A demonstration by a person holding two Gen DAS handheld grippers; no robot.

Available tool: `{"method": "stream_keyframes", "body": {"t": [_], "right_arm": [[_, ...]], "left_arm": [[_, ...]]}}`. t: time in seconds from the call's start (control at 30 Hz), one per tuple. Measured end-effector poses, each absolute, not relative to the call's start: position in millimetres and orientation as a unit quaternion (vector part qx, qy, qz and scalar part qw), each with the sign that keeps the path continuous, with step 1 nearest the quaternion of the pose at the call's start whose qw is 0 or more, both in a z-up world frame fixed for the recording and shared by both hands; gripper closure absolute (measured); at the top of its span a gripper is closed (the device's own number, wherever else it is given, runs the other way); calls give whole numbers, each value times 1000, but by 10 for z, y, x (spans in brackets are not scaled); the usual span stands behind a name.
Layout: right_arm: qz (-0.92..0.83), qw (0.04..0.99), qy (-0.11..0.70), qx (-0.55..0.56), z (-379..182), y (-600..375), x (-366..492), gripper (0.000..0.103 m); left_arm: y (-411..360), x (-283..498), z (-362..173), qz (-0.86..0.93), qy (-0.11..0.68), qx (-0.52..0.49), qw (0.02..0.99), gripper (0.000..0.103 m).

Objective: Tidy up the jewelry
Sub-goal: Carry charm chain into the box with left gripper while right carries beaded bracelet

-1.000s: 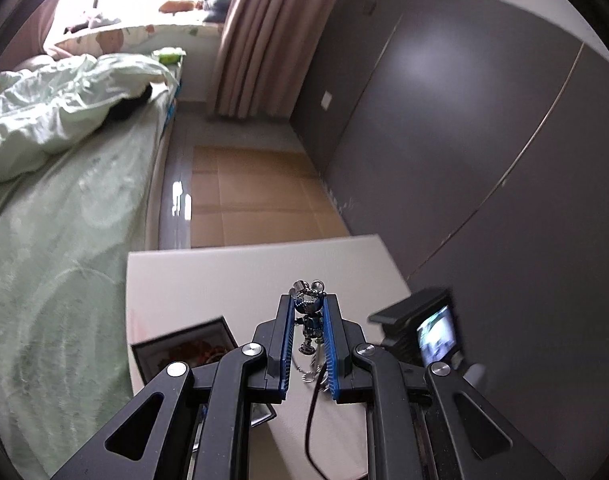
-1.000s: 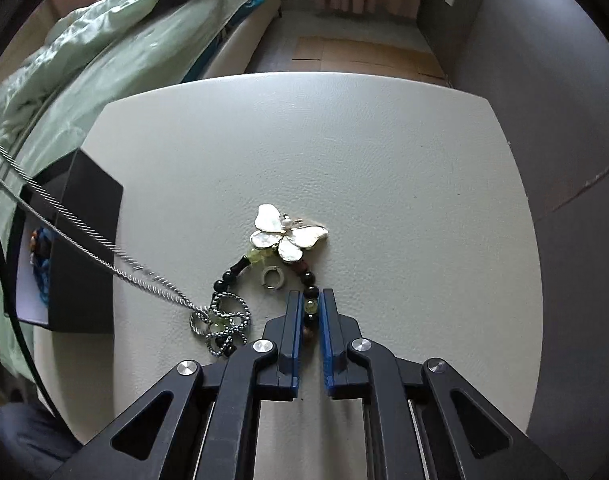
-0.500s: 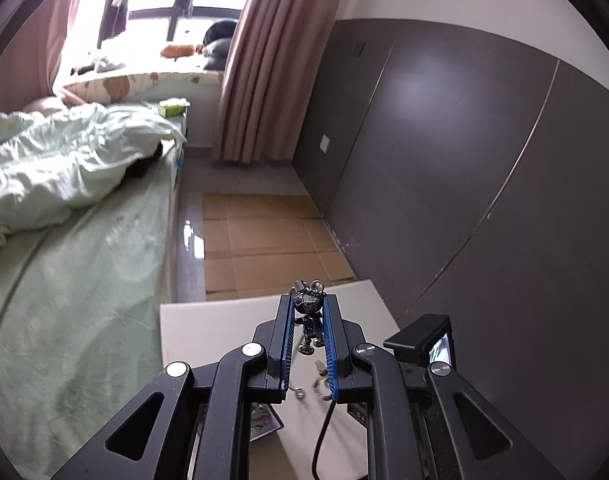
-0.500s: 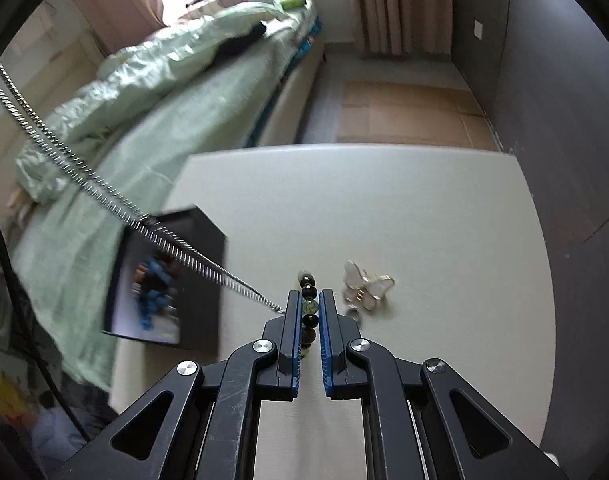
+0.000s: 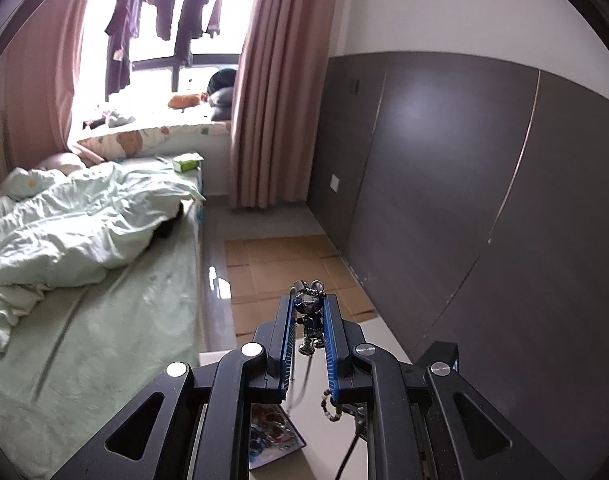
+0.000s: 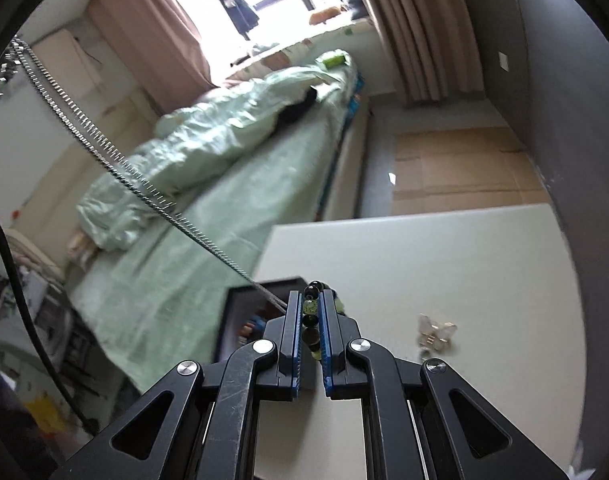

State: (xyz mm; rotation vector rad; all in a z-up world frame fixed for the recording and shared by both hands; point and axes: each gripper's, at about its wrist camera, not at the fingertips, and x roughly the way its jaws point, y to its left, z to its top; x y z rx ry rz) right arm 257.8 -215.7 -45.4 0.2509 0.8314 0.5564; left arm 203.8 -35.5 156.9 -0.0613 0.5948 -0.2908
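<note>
My left gripper (image 5: 308, 300) is shut on a small silver figure charm (image 5: 309, 314), held high above the white table (image 5: 378, 332). A thin chain (image 5: 302, 384) hangs below its jaws, and a short run of beads (image 5: 330, 406) dangles beside it. My right gripper (image 6: 309, 296) is shut on a strand of black and green beads (image 6: 310, 308), lifted off the table (image 6: 444, 256). A silver rope chain (image 6: 116, 168) stretches tight from those jaws up to the left edge. A pale butterfly ornament (image 6: 434, 330) lies on the table to the right.
An open black box (image 6: 244, 308) with colourful jewelry inside sits at the table's left edge, also visible as the box (image 5: 272, 436) under the left gripper. A bed (image 5: 104, 300) with a green cover runs along the left. A dark panelled wall (image 5: 484, 200) stands at the right.
Both grippers have risen and tipped up, so more of the room shows. The bead strand left the table in the right gripper. The butterfly ornament stayed on the table.
</note>
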Motion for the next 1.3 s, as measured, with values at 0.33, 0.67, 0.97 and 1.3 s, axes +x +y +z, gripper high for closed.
{"method": "stream_keyframes", "body": {"t": [0.33,0.67,0.97,1.3], "right_arm": [[291,865,384,141,-418,-2005,2552,94],[311,857,389,134,-495,-1826,2519,94],[311,853,399,132,-586,-1756,2551,94],[304,851,398,155,-663,-1816,2608,94]], "left_arm": [[-199,1961,1614,-126,287,-26,949,88],[-15,2121,1280,-98,312,-40,944,88],[136,2253,694,-83,344,-78,932,88],[200,2393,-119,-93,400,-146,900,88]]}}
